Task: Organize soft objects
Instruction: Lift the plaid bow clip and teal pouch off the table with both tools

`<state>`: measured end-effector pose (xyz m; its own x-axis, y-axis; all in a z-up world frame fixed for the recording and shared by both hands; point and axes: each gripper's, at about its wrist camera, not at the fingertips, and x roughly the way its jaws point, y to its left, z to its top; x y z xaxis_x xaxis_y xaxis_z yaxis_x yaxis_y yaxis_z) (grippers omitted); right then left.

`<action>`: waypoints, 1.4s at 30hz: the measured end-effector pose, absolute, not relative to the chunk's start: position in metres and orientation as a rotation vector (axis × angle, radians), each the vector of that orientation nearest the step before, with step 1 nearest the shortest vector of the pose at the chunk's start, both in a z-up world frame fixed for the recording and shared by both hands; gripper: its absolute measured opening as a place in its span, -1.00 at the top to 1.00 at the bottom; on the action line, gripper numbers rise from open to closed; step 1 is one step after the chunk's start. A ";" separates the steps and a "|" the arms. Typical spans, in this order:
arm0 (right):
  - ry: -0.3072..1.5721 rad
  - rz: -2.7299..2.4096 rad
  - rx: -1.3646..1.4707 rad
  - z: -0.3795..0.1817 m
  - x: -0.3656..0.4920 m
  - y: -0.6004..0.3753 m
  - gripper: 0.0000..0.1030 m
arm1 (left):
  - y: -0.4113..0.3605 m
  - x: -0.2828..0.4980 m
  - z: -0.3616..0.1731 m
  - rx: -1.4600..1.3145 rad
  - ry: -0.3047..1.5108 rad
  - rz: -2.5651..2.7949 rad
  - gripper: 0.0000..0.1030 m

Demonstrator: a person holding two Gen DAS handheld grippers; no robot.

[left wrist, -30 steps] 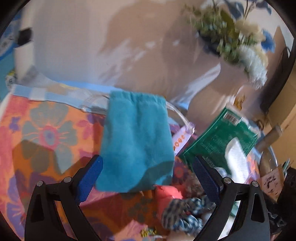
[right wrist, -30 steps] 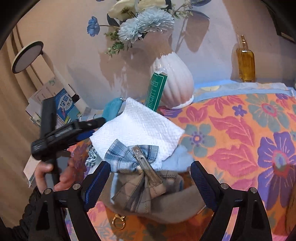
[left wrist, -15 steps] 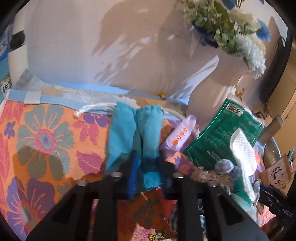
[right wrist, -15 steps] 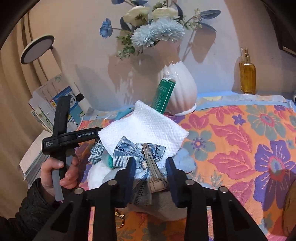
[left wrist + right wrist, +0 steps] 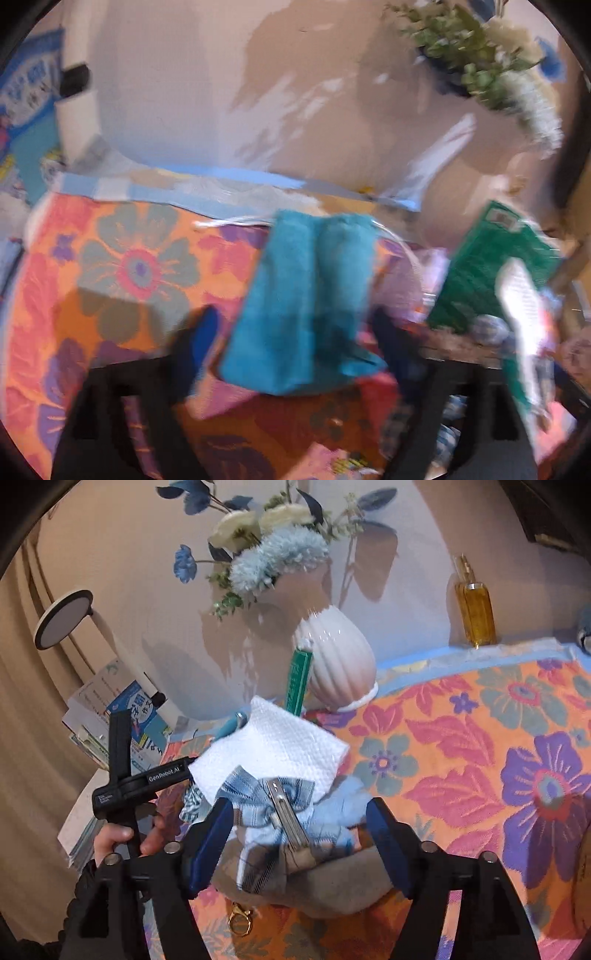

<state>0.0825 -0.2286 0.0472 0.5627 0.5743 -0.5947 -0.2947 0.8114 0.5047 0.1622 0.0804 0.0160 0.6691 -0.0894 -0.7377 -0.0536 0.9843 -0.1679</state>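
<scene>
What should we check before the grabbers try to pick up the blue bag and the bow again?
1. Left gripper open: ok, its jaws have just been opening.
2. Teal pouch between its jaws: ok, lying loose, not pinched.
3. Left wrist view sharp enough to aim: not ok, blurred.
4. Right gripper open: ok, its jaws have just been opening too.
5. Plaid bow clip between the right jaws: ok, not squeezed.
6. White paper towel clear of the bow: not ok, it touches the bow from behind.
</scene>
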 end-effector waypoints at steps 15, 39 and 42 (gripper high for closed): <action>0.789 0.518 0.147 0.053 0.069 -0.196 0.41 | 0.071 0.164 0.014 -0.124 0.842 -0.071 0.73; 0.909 0.298 0.174 0.066 -0.047 -0.277 0.51 | 0.002 -0.040 0.039 -0.218 0.811 -0.236 0.80; 0.979 0.261 0.120 0.060 -0.058 -0.278 0.51 | -0.015 -0.060 0.034 -0.182 0.851 -0.235 0.80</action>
